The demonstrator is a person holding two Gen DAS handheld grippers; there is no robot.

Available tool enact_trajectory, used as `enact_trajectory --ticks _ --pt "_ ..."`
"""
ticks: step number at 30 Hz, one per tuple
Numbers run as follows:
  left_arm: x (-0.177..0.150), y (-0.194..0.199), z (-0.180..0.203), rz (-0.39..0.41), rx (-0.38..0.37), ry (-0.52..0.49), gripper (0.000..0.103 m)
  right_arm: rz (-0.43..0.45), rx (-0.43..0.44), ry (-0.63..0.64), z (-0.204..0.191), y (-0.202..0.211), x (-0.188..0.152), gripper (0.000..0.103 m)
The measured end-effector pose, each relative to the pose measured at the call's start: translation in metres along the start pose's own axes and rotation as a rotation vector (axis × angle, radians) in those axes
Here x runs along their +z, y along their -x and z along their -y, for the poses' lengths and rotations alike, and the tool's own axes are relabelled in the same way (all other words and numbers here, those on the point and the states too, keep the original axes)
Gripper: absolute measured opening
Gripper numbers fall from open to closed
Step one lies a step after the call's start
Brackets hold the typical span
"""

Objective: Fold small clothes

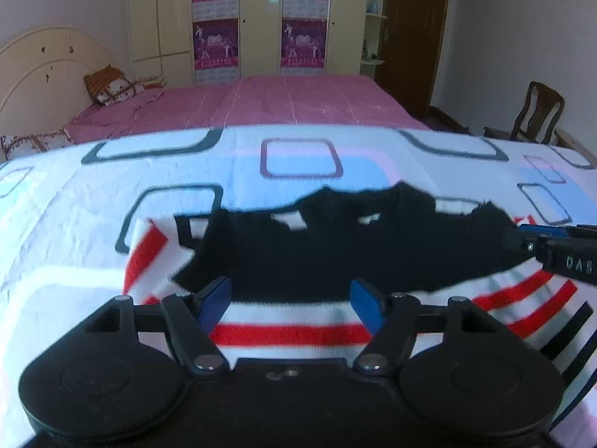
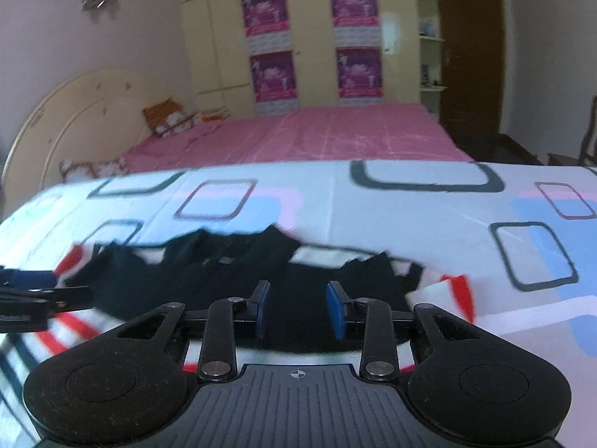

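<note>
Left gripper [image 1: 291,304]: fingers [image 1: 214,300] spread wide, nothing between them, poised over the near hem of the striped garment [image 1: 294,330] in the lower centre of the left wrist view. That garment is white with red and dark stripes, lying flat on the patterned sheet [image 1: 74,201].

Black garment [image 1: 335,246] lies crumpled on top of the striped one, mid-frame, its ragged far edge reaching onto the sheet.

Right gripper [image 2: 298,308]: fingers [image 2: 337,310] also apart, a narrower gap than the left pair, holding nothing, directly over the black garment in the lower centre of the right wrist view. It also shows at the right edge of the left wrist view, beside the black cloth's right end. Contact with the cloth: cannot tell.

Right wrist view is motion-blurred.

Background, upper half of both frames: pink bed [image 1: 268,104], cream headboard [image 1: 41,71] upper left, wardrobe with purple posters [image 1: 216,26], wooden chair [image 1: 537,112] at right.
</note>
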State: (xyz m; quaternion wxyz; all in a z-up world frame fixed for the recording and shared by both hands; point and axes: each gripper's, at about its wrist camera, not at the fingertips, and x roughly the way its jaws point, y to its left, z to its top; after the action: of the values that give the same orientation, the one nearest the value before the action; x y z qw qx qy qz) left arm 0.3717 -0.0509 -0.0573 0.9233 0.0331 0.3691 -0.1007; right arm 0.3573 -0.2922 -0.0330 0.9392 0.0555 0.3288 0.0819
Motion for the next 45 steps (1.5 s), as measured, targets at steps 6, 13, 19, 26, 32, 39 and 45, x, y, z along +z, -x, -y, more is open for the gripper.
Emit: enact_trajectory --ticks 6,13,19,26,32,39,45 --pt "-0.031 -0.010 -0.017 -0.031 0.072 0.001 0.072 -0.089 0.000 0.115 -0.020 -0.010 -0.029 0.034" --pt "-0.037 0.002 -0.033 -0.025 0.092 0.008 0.072 -0.077 -0.139 0.101 0.013 -0.001 -0.048 0.034" --pt "-0.035 0.018 -0.026 -0.039 0.090 0.037 0.068 -0.068 -0.113 0.034 0.012 0.017 -0.042 0.034" --pt "-0.036 0.044 -0.002 -0.012 0.033 0.026 0.068 -0.029 -0.023 0.048 -0.030 0.038 -0.038 0.034" --pt "-0.053 0.037 -0.004 -0.056 0.064 0.026 0.071 -0.073 -0.027 0.074 -0.049 0.030 -0.055 0.034" --pt "-0.062 0.043 -0.017 -0.069 0.076 0.017 0.075 -0.092 -0.121 0.051 -0.020 0.039 -0.073 0.034" --pt "-0.070 0.047 -0.020 -0.076 0.084 0.005 0.076 -0.113 -0.204 0.013 0.003 0.053 -0.089 0.034"
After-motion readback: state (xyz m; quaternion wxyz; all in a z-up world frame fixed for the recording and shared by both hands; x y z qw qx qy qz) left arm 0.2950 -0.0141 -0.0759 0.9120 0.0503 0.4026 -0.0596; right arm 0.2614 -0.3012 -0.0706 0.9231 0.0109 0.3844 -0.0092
